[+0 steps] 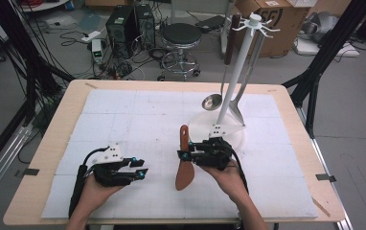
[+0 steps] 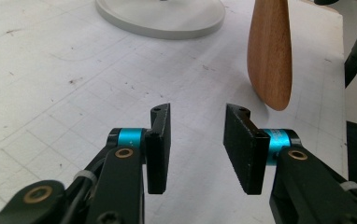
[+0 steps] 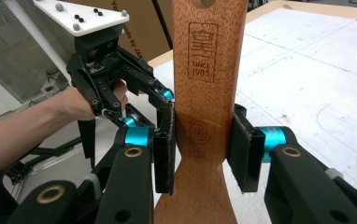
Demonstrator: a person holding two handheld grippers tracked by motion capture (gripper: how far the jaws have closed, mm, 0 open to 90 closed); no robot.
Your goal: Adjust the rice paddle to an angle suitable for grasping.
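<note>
A wooden spatula (image 1: 185,167) stands in mid-table with its handle pointing away from me and its blade toward me. My right gripper (image 1: 183,154) is shut on its neck; in the right gripper view both pads press the spatula (image 3: 204,70) just below its stamped mark, at the right gripper (image 3: 202,135). To the left, my left gripper (image 1: 140,168) rests low over the mat and points toward the spatula. In its own view the left gripper (image 2: 197,116) is open with nothing between the pads, and the spatula blade (image 2: 270,56) hangs ahead to the right.
A white utensil rack (image 1: 236,76) on a round base (image 1: 205,127) stands just beyond my right hand, with a metal ladle (image 1: 212,101) and a metal turner (image 1: 236,112) hanging from it. A white mat (image 1: 123,110) covers the table. A stool (image 1: 181,36) stands on the floor beyond.
</note>
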